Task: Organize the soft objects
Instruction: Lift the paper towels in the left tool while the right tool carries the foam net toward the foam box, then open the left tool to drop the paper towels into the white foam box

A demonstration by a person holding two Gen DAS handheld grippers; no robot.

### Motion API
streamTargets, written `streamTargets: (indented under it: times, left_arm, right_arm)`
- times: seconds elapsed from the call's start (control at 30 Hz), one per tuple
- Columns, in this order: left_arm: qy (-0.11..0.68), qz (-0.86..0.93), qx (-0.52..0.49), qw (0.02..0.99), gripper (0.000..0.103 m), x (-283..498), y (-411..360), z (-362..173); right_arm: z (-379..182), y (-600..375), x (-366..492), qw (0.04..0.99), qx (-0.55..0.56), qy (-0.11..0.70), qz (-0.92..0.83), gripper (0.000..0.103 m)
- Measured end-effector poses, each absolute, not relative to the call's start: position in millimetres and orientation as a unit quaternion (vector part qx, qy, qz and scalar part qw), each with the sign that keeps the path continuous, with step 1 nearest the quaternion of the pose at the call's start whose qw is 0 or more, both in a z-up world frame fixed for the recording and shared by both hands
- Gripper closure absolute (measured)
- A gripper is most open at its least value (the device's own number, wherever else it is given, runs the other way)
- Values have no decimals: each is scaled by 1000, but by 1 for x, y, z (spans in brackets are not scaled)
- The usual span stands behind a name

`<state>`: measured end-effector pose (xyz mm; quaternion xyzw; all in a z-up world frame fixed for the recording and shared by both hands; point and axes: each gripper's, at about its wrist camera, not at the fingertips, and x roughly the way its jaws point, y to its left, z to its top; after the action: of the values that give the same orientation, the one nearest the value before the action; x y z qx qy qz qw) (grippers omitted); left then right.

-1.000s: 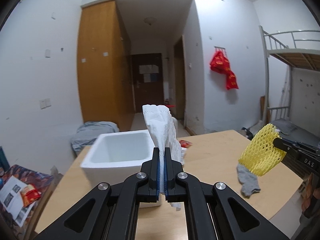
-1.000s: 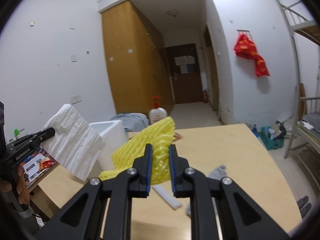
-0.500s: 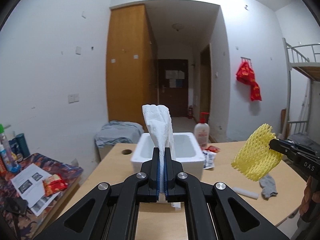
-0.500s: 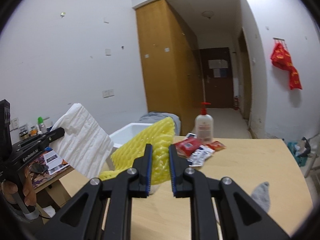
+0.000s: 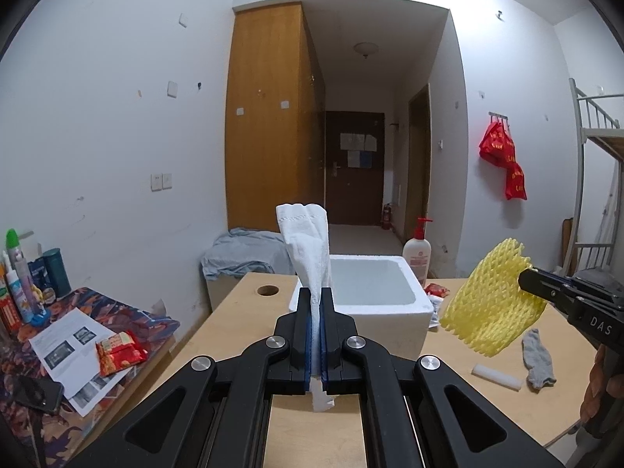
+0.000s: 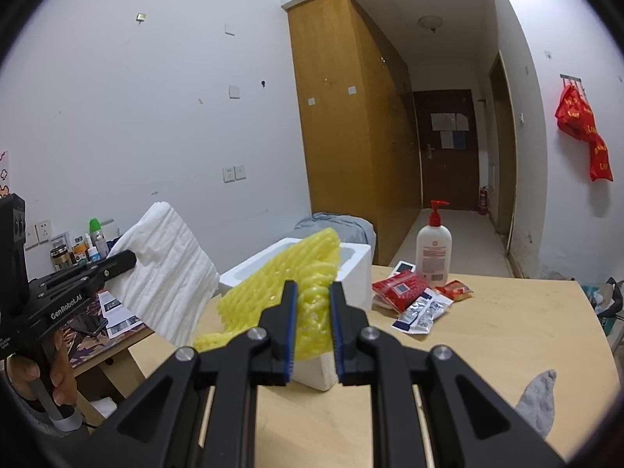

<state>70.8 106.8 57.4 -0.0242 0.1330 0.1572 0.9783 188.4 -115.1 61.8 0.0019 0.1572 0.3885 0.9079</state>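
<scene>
My left gripper (image 5: 316, 296) is shut on a folded white cloth (image 5: 308, 245) that stands up from the jaws, in the air just in front of a white foam box (image 5: 370, 308). My right gripper (image 6: 311, 296) is shut on a yellow foam net (image 6: 288, 296), held above the wooden table (image 6: 507, 331) near the box (image 6: 355, 269). The net also shows in the left wrist view (image 5: 493, 308), to the right of the box. The cloth shows at the left in the right wrist view (image 6: 167, 265). A grey sock (image 5: 538, 358) lies on the table at the right.
A lotion pump bottle (image 6: 433, 249) and several snack packets (image 6: 413, 296) sit behind the box. A white foam roll (image 5: 496, 376) lies by the sock. A low side table (image 5: 78, 335) at the left holds papers, a red packet, a phone and bottles.
Both grippers have drawn back and turned left while keeping hold of the cloth and the net. The box now sits straight ahead of the left gripper, and the side table has come into view.
</scene>
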Motion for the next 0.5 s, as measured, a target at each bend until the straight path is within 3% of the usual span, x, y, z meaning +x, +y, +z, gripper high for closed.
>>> streamTargets:
  times: [0.5]
  left_arm:
    - [116, 149, -20, 982, 100, 117, 121, 86]
  right_arm:
    - [84, -90, 223, 910, 0, 145, 389, 84]
